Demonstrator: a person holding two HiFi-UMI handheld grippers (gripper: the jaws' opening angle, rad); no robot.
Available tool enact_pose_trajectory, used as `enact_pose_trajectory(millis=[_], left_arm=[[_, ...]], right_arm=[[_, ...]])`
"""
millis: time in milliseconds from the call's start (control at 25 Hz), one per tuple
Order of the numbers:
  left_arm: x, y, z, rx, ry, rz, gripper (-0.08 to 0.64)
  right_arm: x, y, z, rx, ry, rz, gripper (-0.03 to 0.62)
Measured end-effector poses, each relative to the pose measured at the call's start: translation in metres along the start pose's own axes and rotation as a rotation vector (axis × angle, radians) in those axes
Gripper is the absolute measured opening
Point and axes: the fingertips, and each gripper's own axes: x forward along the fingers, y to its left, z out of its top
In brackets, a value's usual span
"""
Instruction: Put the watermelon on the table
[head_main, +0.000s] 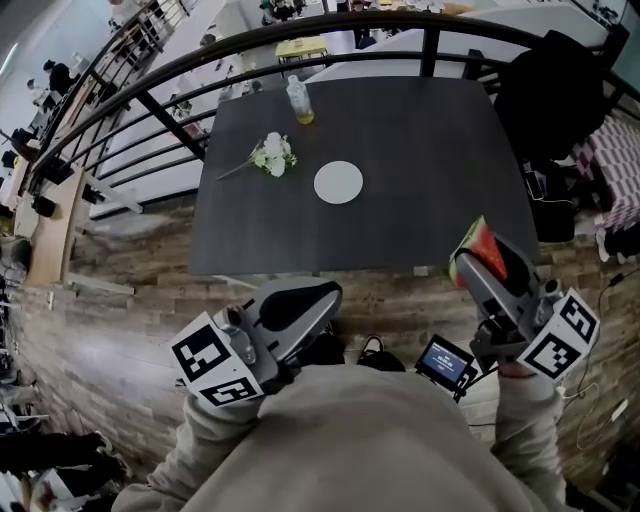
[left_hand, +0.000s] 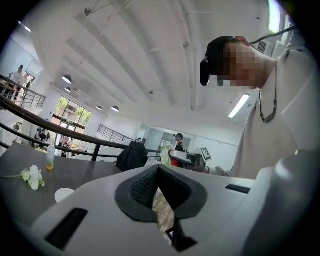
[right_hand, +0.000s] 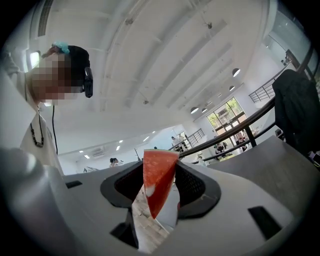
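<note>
The right gripper (head_main: 478, 262) pinches a red, green-rinded triangular watermelon wedge (right_hand: 157, 180) by the near right edge of the dark square table (head_main: 420, 150). The wedge's long axis stands upright between the jaws, with its narrow tip pointing down. The left gripper (head_main: 315, 298) is pressed together and empty.

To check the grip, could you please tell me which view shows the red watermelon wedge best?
The right gripper view: the red, triangular watermelon wedge sits large at centre, clamped between the right tongs. The head view shows only its rind edge and some red; the left gripper view gives a tiny distant glimpse.
</note>
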Motion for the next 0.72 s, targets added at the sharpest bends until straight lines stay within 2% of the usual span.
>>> enact_pose_trajectory(millis=[160,600,720], left_arm=[[0.014,0.001,-0.002,0.007,0.010,-0.055,0.003],[0.048,0.019,0.021,0.049,-0.034,-0.194,0.003],[0.053,0.031,0.021,0.044,-0.024,-0.225,0.003]], right_arm=[[-0.007,-0.007,0.003,-0.011,-0.020,-0.032,0.204],[-0.018,-0.010,0.026,-0.074,-0.077,-0.114,0.204],[-0.009,-0.013,0.032,-0.052,-0.102,-0.115,0.204]])
